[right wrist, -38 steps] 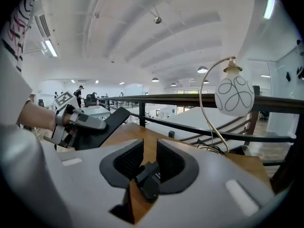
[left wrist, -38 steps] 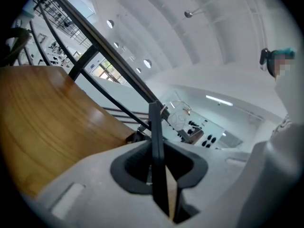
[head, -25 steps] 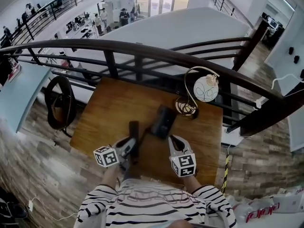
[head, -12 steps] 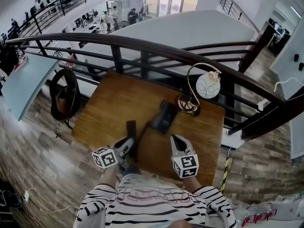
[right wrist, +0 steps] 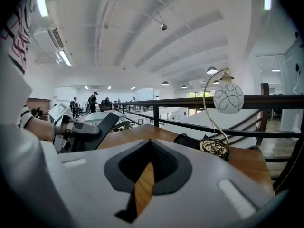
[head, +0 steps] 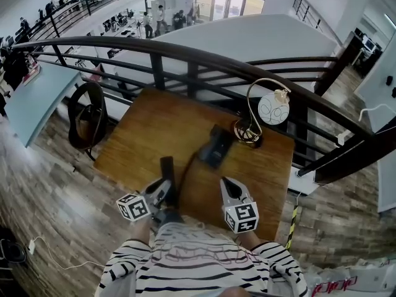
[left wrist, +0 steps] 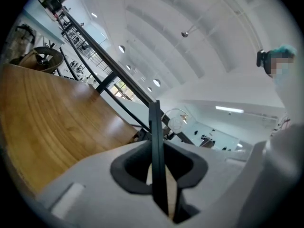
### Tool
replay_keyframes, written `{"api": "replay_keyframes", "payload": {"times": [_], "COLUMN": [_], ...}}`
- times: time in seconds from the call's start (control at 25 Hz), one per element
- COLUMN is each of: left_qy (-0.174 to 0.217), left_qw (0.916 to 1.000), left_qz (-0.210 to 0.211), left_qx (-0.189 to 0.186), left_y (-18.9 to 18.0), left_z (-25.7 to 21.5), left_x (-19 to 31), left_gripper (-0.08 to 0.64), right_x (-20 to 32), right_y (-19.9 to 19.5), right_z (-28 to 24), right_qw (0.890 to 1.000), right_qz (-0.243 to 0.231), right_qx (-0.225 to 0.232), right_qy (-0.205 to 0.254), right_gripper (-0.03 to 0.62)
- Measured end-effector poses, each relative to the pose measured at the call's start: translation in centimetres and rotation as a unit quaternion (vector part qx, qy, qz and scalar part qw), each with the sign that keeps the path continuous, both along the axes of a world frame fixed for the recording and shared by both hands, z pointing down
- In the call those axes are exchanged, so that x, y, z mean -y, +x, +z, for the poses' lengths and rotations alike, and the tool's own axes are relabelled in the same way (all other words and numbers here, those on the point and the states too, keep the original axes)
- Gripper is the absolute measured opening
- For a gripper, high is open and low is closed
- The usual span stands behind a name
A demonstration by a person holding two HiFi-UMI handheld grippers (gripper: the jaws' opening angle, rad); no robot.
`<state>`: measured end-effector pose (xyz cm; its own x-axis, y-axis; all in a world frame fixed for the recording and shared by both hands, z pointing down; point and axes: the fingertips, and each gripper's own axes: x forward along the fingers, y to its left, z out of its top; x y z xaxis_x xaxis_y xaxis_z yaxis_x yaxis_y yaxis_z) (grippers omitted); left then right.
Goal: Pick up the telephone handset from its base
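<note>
Left gripper (head: 162, 188) jaws are narrow and clamped on the black telephone handset (head: 167, 169). It sits edge-on between them in the left gripper view and is off its base (head: 215, 146), to the base's left over the front part of the wooden counter (head: 145, 135). Base sits mid-counter; right gripper (head: 228, 184) hangs just in front of it near the counter's front edge, jaws fully together with nothing between them. Desk lamp with round white shade (head: 273, 108) stands at back right of the counter, just beside the base, dark railing (head: 185, 55) behind.
</note>
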<state>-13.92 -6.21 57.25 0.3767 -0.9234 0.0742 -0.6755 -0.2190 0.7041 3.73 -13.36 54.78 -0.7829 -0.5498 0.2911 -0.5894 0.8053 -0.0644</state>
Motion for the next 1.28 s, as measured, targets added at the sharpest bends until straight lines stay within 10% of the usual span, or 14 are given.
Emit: {"api": "replay_keyframes", "payload": {"times": [1.28], "left_qy": [-0.006], "left_qw": [0.9988], "left_qz": [-0.047], "left_qx": [-0.012], "left_y": [1.1], "left_z": [1.1], "left_x": [-4.4], "left_gripper": [0.072], "right_x": [-2.0], "right_y": [3.4], "right_z": [3.9], "right_qw": [0.999], "right_qz": [-0.003], "right_qx": [-0.024], "right_qy": [-0.037], "right_gripper": [0.002]}}
